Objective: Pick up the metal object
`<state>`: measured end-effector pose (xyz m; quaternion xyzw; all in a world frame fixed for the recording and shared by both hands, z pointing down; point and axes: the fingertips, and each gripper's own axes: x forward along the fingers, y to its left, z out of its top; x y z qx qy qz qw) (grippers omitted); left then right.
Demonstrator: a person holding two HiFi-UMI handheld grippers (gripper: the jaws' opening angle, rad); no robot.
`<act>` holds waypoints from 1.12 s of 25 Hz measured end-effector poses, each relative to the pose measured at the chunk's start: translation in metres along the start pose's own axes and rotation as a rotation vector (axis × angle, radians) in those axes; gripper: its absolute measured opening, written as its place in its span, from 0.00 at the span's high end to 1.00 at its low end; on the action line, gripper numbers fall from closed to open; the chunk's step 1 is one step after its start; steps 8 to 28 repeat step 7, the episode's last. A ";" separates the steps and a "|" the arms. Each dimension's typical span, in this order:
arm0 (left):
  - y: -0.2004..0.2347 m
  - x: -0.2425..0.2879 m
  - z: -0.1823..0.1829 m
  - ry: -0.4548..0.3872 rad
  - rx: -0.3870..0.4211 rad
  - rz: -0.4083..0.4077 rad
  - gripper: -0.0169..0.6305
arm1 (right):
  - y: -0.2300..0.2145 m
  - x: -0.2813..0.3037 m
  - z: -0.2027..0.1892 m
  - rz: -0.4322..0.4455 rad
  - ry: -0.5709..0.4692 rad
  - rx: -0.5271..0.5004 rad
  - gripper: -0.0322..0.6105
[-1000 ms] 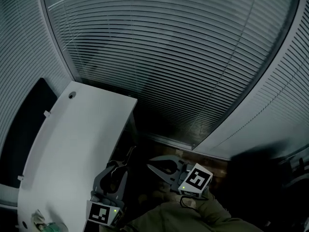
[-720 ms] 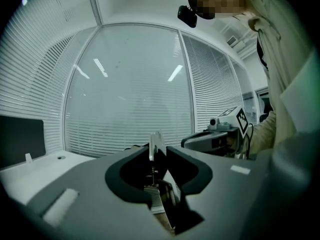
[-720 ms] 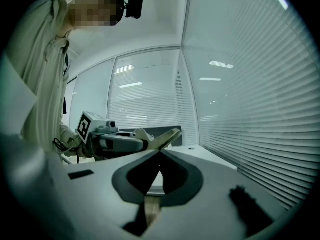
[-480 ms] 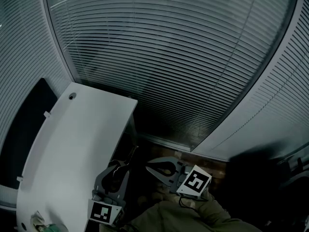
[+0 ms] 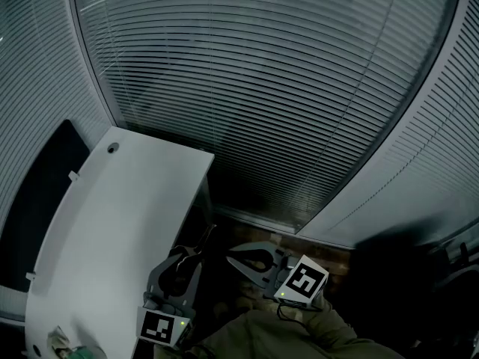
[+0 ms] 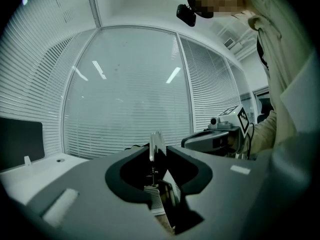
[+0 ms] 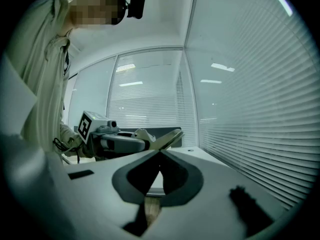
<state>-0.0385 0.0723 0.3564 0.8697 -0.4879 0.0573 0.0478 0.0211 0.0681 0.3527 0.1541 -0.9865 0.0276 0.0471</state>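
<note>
The metal object (image 5: 204, 238) is a thin flat strip that sticks up and out from between the jaws of my left gripper (image 5: 193, 256), which is shut on it. In the left gripper view the strip (image 6: 156, 145) stands upright where the two jaws meet. My right gripper (image 5: 230, 258) hangs just to the right of it, a short way apart, its jaws shut with nothing between them. The right gripper view shows the left gripper (image 7: 125, 143) pointing the strip (image 7: 169, 139) toward the right gripper's own tips (image 7: 160, 153). Both grippers are held low, beside the table's edge.
A white table (image 5: 112, 215) runs along the left, with a small round hole (image 5: 112, 148) at its far end and a greenish thing (image 5: 71, 344) at its near corner. A dark panel (image 5: 41, 200) stands beyond it. Window blinds (image 5: 262, 88) fill the front.
</note>
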 end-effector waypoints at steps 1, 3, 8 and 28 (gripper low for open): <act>0.001 0.000 0.001 -0.005 0.007 0.001 0.80 | 0.000 0.000 0.002 0.000 -0.006 -0.001 0.95; 0.001 0.000 0.002 -0.006 0.010 0.000 0.80 | 0.001 0.000 0.003 0.001 -0.008 -0.002 0.95; 0.001 -0.002 0.004 -0.007 0.004 -0.002 0.80 | 0.003 0.000 0.000 0.002 0.010 -0.003 0.95; 0.001 -0.002 0.004 -0.007 0.004 -0.002 0.80 | 0.003 0.000 0.000 0.002 0.010 -0.003 0.95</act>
